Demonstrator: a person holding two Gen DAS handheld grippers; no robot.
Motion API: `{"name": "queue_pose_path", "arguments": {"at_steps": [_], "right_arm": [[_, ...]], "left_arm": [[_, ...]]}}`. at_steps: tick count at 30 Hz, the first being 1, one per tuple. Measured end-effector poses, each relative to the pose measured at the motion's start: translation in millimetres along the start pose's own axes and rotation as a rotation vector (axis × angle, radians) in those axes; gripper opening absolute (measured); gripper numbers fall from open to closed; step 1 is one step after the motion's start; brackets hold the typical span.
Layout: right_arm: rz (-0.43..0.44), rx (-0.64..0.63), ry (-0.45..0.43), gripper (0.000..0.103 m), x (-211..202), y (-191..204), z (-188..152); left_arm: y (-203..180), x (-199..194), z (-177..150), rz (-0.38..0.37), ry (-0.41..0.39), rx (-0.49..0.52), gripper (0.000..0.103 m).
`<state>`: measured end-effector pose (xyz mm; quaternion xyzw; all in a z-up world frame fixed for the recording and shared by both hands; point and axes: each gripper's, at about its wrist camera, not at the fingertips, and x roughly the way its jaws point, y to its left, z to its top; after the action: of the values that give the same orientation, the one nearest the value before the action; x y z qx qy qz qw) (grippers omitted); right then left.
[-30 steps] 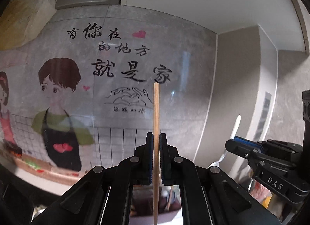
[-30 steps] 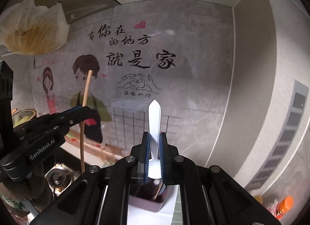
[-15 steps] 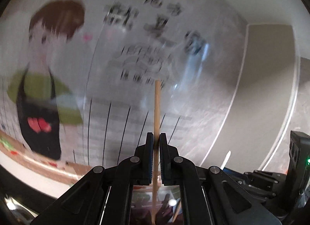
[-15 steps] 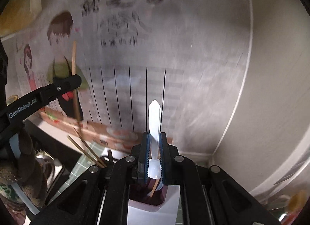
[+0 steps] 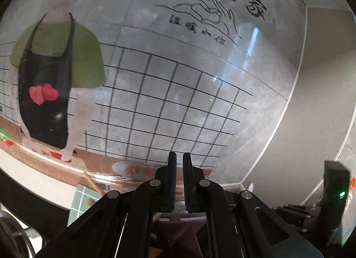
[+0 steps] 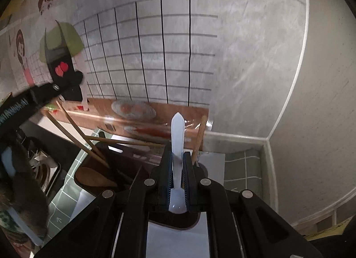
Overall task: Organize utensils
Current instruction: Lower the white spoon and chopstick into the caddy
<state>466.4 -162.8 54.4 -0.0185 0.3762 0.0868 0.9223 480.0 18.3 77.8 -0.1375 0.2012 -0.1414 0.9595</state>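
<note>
Chopsticks [image 6: 77, 133] lean in dark holder [image 6: 124, 169]; right claw [image 6: 178, 169] grips white spoon [image 6: 177, 133]; left claw [image 5: 179, 169] shut, empty.

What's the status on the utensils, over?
Right gripper shut on spoon, above holder. Left gripper shut, no chopstick seen in it. Chopsticks lean in holder, left of spoon.
</note>
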Motion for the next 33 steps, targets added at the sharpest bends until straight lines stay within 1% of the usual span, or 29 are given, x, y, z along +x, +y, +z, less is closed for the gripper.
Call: {"name": "queue_pose_path", "arguments": {"at_steps": [5, 9, 13, 16, 19, 21, 23, 24, 26, 27, 31, 33], "right_arm": [[0.014, -0.002, -0.003, 0.008, 0, -2, 2], [0.014, -0.014, 0.006, 0.008, 3, 2, 4], [0.015, -0.015, 0.012, 0.008, 13, 6, 1], [0.019, 0.000, -0.014, 0.008, 12, 6, 3], [0.020, -0.005, -0.062, 0.008, 3, 9, 12], [0.014, -0.015, -0.083, 0.008, -3, 12, 17], [0.009, -0.027, -0.090, 0.008, -3, 15, 17], [0.006, -0.031, -0.091, 0.008, -2, 17, 17], [0.000, -0.035, -0.089, 0.008, 2, 18, 14], [-0.005, -0.035, -0.086, 0.008, 5, 18, 11], [-0.008, -0.029, -0.061, 0.008, 14, 17, 3], [-0.004, -0.030, -0.051, 0.008, 15, 16, -2]], "left_arm": [[11, -17, 18, 0.038, -0.024, -0.027, 0.005], [21, -19, 18, 0.053, 0.033, -0.059, 0.005], [21, -17, 6, 0.078, 0.082, -0.049, 0.006], [28, -14, -3, 0.081, 0.122, -0.073, 0.007], [34, -14, -6, 0.066, 0.147, -0.078, 0.008], [33, -12, -8, 0.058, 0.182, -0.060, 0.013], [32, -8, -11, 0.039, 0.211, -0.047, 0.031], [31, -7, -13, 0.025, 0.220, -0.042, 0.036], [28, -5, -18, 0.010, 0.225, -0.031, 0.048], [26, -3, -21, 0.003, 0.227, -0.026, 0.050], [18, 8, -30, 0.003, 0.250, 0.007, 0.050], [18, 12, -34, 0.006, 0.261, 0.000, 0.050]]}}
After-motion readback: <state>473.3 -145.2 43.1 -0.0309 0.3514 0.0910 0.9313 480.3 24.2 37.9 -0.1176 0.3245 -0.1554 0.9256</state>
